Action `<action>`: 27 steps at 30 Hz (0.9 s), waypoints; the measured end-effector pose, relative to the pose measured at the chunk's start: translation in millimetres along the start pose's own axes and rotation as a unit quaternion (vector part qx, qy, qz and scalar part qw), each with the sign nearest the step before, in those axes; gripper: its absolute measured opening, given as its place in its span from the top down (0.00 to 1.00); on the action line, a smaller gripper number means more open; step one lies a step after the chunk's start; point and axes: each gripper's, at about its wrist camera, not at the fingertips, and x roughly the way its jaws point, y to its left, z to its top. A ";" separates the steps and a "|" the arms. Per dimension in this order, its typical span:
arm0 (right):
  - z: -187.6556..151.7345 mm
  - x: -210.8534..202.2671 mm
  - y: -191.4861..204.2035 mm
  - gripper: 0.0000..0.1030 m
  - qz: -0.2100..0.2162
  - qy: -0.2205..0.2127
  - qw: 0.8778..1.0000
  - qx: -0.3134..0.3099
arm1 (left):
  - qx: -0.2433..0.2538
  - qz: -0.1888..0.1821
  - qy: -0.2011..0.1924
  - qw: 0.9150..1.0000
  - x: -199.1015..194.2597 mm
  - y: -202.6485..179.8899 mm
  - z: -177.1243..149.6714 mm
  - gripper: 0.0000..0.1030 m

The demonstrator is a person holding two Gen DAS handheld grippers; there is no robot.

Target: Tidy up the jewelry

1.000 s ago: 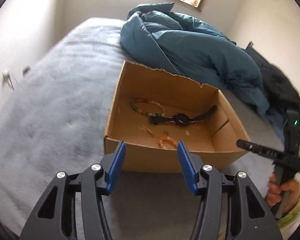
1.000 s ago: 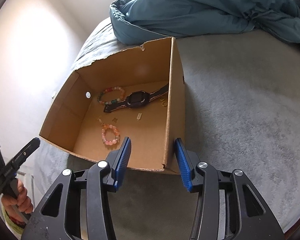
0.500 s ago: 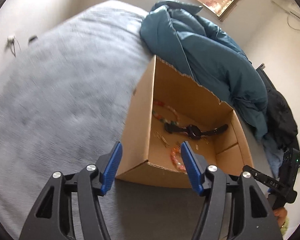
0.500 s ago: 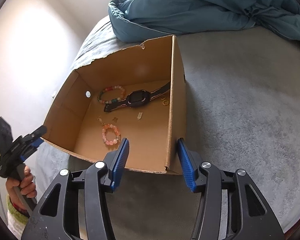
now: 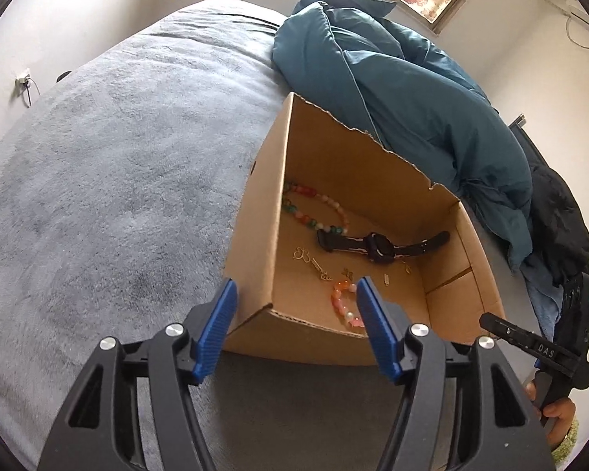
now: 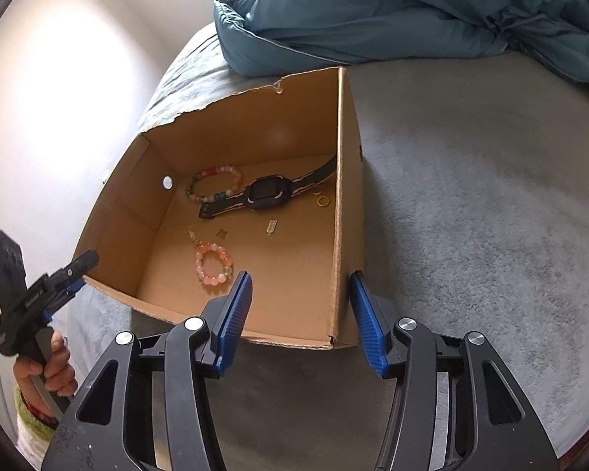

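An open cardboard box (image 5: 255, 235) (image 6: 129, 216) stands on the grey bed. On its floor lie a multicoloured bead bracelet (image 5: 335, 208) (image 6: 231, 174), a black watch (image 5: 379, 247) (image 6: 265, 194), a pink bead bracelet (image 5: 339, 300) (image 6: 212, 263), small gold charms (image 5: 312, 261) (image 6: 220, 232) and gold rings (image 6: 322, 201). My left gripper (image 5: 294, 286) is open, its fingers on either side of the box's near left corner without touching it. My right gripper (image 6: 300, 274) is open, straddling the near end of the right wall. Neither holds anything.
A rumpled teal duvet (image 5: 392, 90) (image 6: 392, 11) lies right behind the box. Dark clothing (image 5: 557, 219) is piled at the right. Grey blanket (image 5: 117, 157) (image 6: 471, 216) stretches on both sides of the box. A hand (image 6: 55, 369) grips the other tool's handle at lower left.
The left gripper swung left and dipped, going from facing the box's front wall to straddling its left corner, with jaws wider. The right gripper stayed put, and its jaws spread slightly.
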 end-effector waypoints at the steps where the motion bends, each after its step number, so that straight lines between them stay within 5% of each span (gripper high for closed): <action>1: 0.4 -0.1 -0.6 0.51 0.000 0.001 1.000 0.001 | -0.002 0.002 -0.001 1.000 -1.4 -0.9 -2.0 0.42; 18: -10.2 -7.8 1.2 0.51 0.023 -0.009 1.000 0.005 | -0.001 0.007 -0.035 0.999 -37.9 1.6 -19.2 0.42; 21: -13.3 -8.2 3.8 0.51 0.025 -0.011 1.000 0.005 | 0.010 0.007 -0.037 0.999 -43.4 -0.5 -22.7 0.42; 24: -16.5 -10.2 12.4 0.51 0.041 -0.010 0.999 -0.006 | 0.024 -0.053 -0.020 0.998 -45.9 -7.1 -30.1 0.44; 27: -15.7 -10.5 16.7 0.51 0.034 -0.009 0.999 -0.016 | 0.072 -0.021 -0.044 0.996 -53.5 -22.1 -36.5 0.44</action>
